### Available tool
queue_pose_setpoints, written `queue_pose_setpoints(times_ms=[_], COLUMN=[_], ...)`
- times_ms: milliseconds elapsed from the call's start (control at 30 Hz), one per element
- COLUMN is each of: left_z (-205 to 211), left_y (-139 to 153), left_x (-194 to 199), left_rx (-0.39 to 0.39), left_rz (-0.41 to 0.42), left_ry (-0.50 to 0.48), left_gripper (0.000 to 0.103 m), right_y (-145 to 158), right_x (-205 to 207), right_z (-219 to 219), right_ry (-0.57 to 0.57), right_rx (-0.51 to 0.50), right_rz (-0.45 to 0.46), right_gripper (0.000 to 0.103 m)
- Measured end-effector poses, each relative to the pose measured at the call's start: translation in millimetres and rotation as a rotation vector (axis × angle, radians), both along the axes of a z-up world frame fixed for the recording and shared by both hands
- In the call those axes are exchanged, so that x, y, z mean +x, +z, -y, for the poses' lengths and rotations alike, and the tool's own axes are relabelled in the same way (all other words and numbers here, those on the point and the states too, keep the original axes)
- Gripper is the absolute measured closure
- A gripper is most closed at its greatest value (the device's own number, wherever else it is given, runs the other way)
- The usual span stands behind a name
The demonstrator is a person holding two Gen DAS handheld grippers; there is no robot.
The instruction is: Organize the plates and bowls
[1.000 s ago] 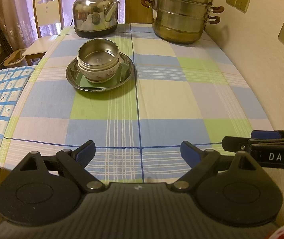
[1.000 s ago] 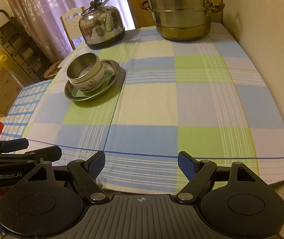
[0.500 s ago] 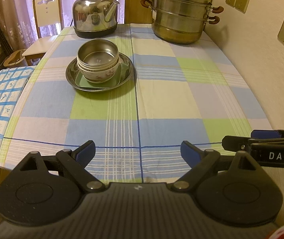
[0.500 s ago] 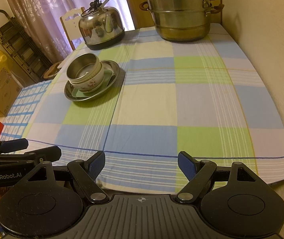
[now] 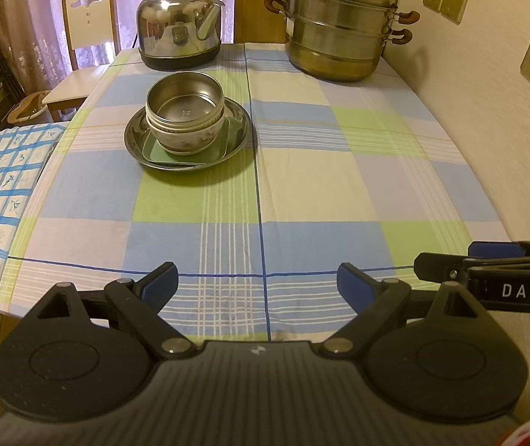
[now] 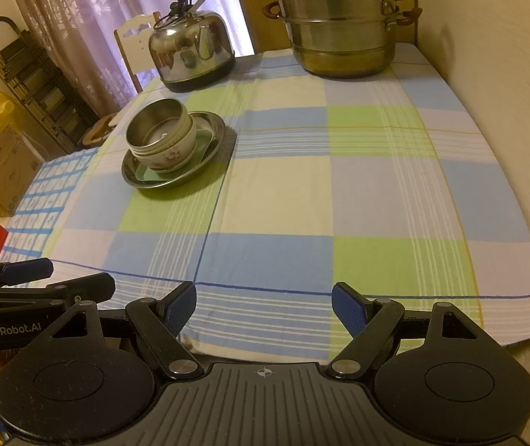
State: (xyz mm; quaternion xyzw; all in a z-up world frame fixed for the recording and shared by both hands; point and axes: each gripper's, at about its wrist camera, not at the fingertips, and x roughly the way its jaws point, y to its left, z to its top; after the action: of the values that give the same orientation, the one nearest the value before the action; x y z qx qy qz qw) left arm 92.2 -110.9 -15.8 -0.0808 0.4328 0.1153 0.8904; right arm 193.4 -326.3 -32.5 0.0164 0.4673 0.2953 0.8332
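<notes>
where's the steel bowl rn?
In both wrist views the steel bowl sits left of centre, nested in a floral bowl on a green dish inside the steel plate, just before the kettle.

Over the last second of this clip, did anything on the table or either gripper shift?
Nothing visibly changed. The left gripper and right gripper hang open and empty over the near edge of the tablecloth, and the steel bowl sits nested in the flowered bowl on the green dish and metal plate.
</notes>
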Motion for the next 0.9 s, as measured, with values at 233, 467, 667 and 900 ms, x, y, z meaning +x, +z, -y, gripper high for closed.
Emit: queue_pose_setpoints(times_ms=[233, 467, 667, 900], left_z=[-1, -5, -6, -9], left_y=[-1, -4, -5, -8], left_x=[0, 1, 6, 13], left_rx=[-0.001, -0.003, -0.004, -0.012], left_rz=[-0.002, -0.009, -0.015, -0.027], left_ry=[0.003, 0.006, 0.008, 0.011], left_gripper=[0.011, 0.011, 0.011, 0.011], right_y=[0, -3, -5, -5], right_x=[0, 0, 4, 11], right_z=[0, -3, -5, -7], right_ry=[0.0, 0.006, 0.014, 0.019], right_rx=[0.0, -0.002, -0.003, -0.005], right_rz=[-0.001, -0.006, -0.012, -0.021], right_gripper=[0.023, 0.023, 0.023, 0.023])
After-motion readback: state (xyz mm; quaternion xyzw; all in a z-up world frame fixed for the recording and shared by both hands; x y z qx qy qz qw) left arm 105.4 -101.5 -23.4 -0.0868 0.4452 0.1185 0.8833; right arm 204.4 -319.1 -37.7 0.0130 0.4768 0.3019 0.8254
